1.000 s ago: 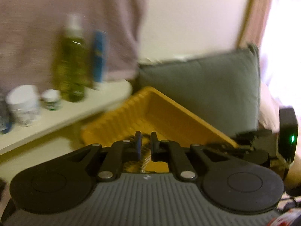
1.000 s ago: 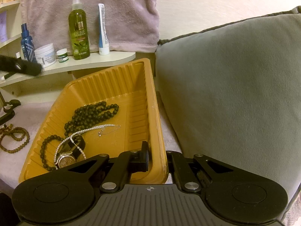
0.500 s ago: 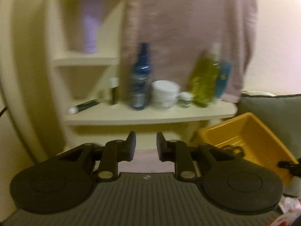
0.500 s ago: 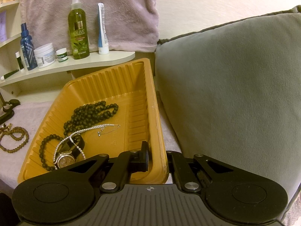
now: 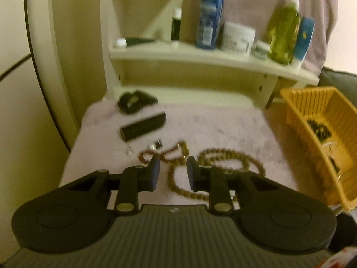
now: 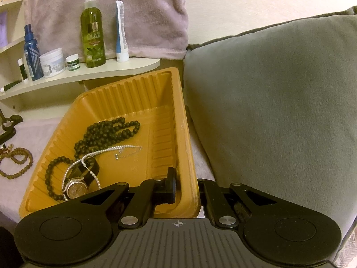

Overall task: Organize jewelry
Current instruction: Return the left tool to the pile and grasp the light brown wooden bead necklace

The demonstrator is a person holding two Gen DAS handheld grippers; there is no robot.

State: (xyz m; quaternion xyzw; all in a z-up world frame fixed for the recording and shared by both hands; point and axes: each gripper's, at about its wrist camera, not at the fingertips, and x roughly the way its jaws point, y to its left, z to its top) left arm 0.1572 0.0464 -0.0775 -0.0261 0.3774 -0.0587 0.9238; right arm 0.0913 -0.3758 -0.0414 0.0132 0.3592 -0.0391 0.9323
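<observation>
In the left wrist view, our left gripper (image 5: 171, 169) hangs over a pale pink cloth (image 5: 223, 125) with its jaws apart, having just been opening, and nothing is pinched between them. A brown bead necklace (image 5: 223, 156) lies in loops on the cloth just beyond and beneath the fingertips; we cannot tell whether the pads touch it. Farther off to the left on the cloth sit a black bar-shaped object (image 5: 142, 127) and a dark blurred item (image 5: 136, 101) behind it, with a couple of tiny pieces near the beads that are too blurred to name. A cream shelf (image 5: 200, 55) at the far side carries a blue bottle (image 5: 209, 17), a white jar (image 5: 238, 36) and a green bottle (image 5: 284, 33). The yellow tray (image 5: 299, 116) stands at the right edge, dark beads showing inside it. In the right wrist view, our right gripper (image 6: 186, 186) is clamped on the near right wall of that yellow tray (image 6: 125, 89), one finger inside and one outside the rim. Inside the tray lie a black bead necklace (image 6: 107, 131), a thin silver chain (image 6: 107, 150) and a wristwatch (image 6: 77, 188), all toward the left half. A grey cushion (image 6: 279, 100) stands just to the right of the tray, and the brown bead necklace (image 6: 20, 163) lies on the cloth at the far left, outside the tray.
</observation>
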